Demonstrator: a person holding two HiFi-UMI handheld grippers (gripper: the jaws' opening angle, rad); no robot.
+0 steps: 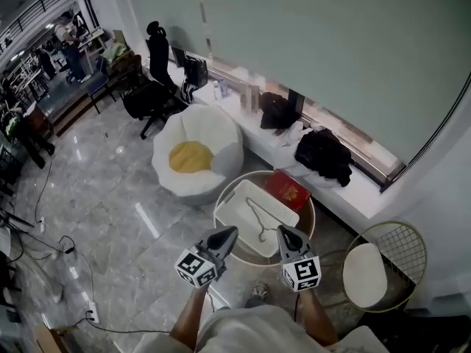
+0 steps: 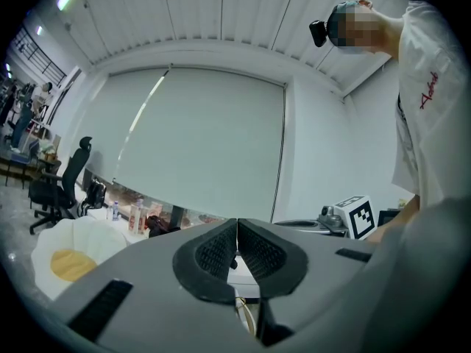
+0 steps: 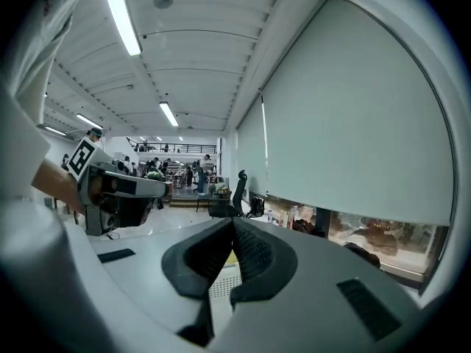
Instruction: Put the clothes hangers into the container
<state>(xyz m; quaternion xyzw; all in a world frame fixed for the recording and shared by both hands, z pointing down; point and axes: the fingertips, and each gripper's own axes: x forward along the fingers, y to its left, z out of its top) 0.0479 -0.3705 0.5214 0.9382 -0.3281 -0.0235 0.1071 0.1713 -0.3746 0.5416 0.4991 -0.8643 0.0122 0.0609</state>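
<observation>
A person is standing in the lower centre of the head view, holding a gripper in each hand over a round table (image 1: 310,210). The left gripper (image 1: 228,234) and the right gripper (image 1: 284,233) are hovering side by side, pointing toward the upper part of the frame. Their tips are showing just over the near edge of the container (image 1: 243,197), a white basket sitting on the table. One pale hanger (image 1: 260,220) is lying inside the container, toward its right side. A red box (image 1: 288,190) is resting just beside the container's upper right corner. A white beanbag (image 1: 210,134) is sitting to the upper left. In the left gripper view, the left gripper (image 2: 237,243) is pressing its jaws together with nothing between them. In the right gripper view, the right gripper (image 3: 231,241) is likewise closed and empty.
</observation>
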